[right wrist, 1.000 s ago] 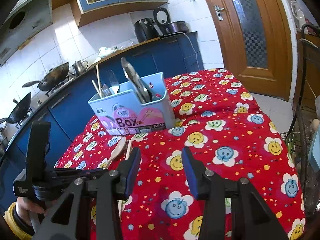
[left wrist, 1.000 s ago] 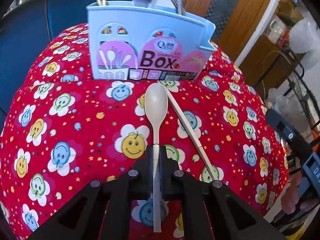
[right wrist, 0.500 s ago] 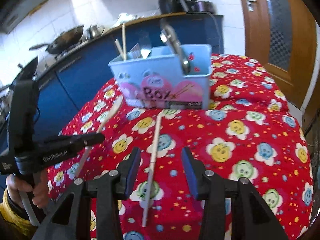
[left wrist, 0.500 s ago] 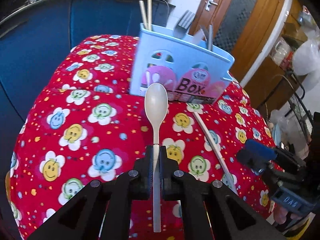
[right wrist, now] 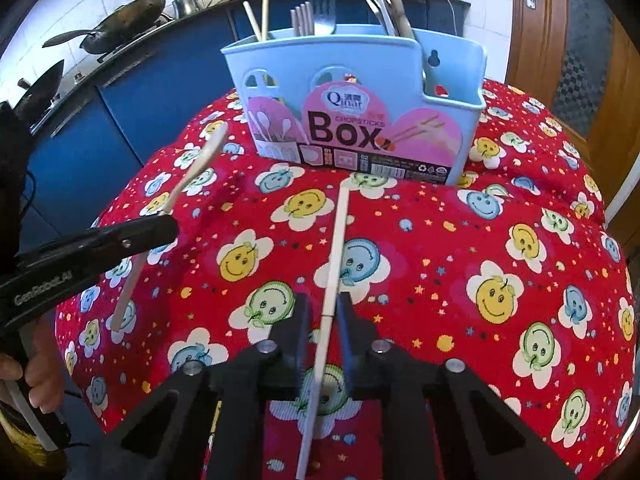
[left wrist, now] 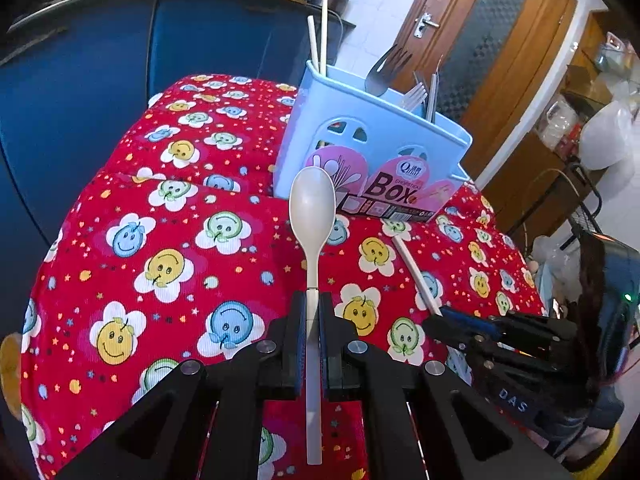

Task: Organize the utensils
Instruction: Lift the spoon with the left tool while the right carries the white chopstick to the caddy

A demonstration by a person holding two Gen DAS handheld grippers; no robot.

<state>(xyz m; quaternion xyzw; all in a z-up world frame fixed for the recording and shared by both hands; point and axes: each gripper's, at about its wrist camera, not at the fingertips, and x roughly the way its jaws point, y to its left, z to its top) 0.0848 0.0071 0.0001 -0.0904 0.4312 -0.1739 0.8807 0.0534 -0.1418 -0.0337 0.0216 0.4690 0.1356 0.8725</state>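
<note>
My left gripper (left wrist: 313, 312) is shut on the handle of a cream spoon (left wrist: 312, 208) and holds it above the red cloth, bowl towards the light blue utensil box (left wrist: 380, 148). The spoon (right wrist: 200, 160) and left gripper (right wrist: 132, 236) also show in the right wrist view. My right gripper (right wrist: 325, 316) straddles a white chopstick (right wrist: 338, 240) lying on the cloth in front of the box (right wrist: 352, 92); its jaws stand a little apart on either side of the stick. The right gripper also shows in the left wrist view (left wrist: 448, 320).
The box holds chopsticks (right wrist: 260, 8), forks (right wrist: 320, 4) and other cutlery. The table wears a red smiley-flower cloth (right wrist: 500, 280). Blue cabinets (left wrist: 80, 80) stand behind, a wooden door (left wrist: 480, 40) to the right, woks (right wrist: 120, 28) on the counter.
My left gripper has lifted the spoon and swung left. My right gripper has come down over the chopstick and its jaws have narrowed around it.
</note>
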